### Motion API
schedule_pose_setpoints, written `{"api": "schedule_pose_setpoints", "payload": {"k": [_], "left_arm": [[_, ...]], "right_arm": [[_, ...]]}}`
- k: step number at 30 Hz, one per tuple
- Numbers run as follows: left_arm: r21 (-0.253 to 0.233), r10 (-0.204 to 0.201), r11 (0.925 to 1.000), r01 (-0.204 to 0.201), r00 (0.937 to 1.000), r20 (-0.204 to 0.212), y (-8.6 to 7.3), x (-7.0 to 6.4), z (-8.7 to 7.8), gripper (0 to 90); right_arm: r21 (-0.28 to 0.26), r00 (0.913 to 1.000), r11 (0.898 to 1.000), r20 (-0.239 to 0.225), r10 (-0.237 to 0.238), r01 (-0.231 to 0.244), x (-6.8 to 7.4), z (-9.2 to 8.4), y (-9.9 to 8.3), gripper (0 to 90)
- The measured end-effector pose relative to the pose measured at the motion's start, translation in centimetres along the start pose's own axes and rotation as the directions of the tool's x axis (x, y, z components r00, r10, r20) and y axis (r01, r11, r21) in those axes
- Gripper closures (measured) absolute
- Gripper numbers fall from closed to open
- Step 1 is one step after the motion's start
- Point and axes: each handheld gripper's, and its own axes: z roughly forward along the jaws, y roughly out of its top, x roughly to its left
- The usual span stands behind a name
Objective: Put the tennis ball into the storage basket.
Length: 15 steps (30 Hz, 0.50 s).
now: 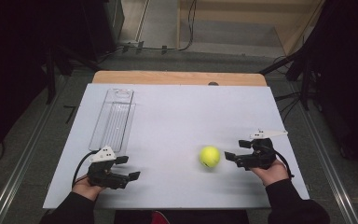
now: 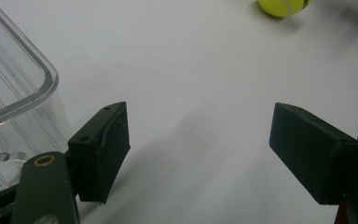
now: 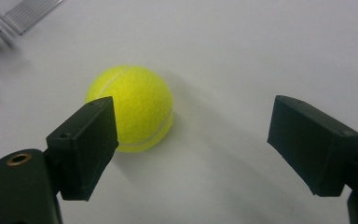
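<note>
A yellow tennis ball lies on the white table, right of centre near the front. My right gripper hovers just to the ball's right, pointing left at it. In the right gripper view the ball sits a little ahead of the left jaw, not between the jaws, and the right gripper is open with nothing in it. My left gripper rests at the front left, open and empty. In its own view the left gripper faces bare table, with the ball far off at the top.
A long clear plastic tray lies at the back left of the table, and its near corner stands close beside the left jaw. A wooden edge runs along the table's far side. Dark stands and cables surround the table.
</note>
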Motion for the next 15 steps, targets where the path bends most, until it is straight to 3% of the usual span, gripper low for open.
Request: {"api": "schedule_pose_setpoints", "payload": {"k": [4, 15], "left_arm": [[-0.011, 0.000, 0.9999, 0.000, 1.0000, 0.001, 0.0, 0.1, 0.0, 20.8], [-0.002, -0.001, 1.0000, 0.001, 1.0000, -0.001, 0.0, 0.1, 0.1, 20.8]], "right_arm": [[-0.011, 0.9998, 1.000, 0.019, -0.003, 0.003, 0.3, 0.2, 0.6, 14.0], [-0.017, 0.9978, 0.998, -0.026, -0.061, 0.060, 1.4, 0.9, 2.5, 14.0]]}}
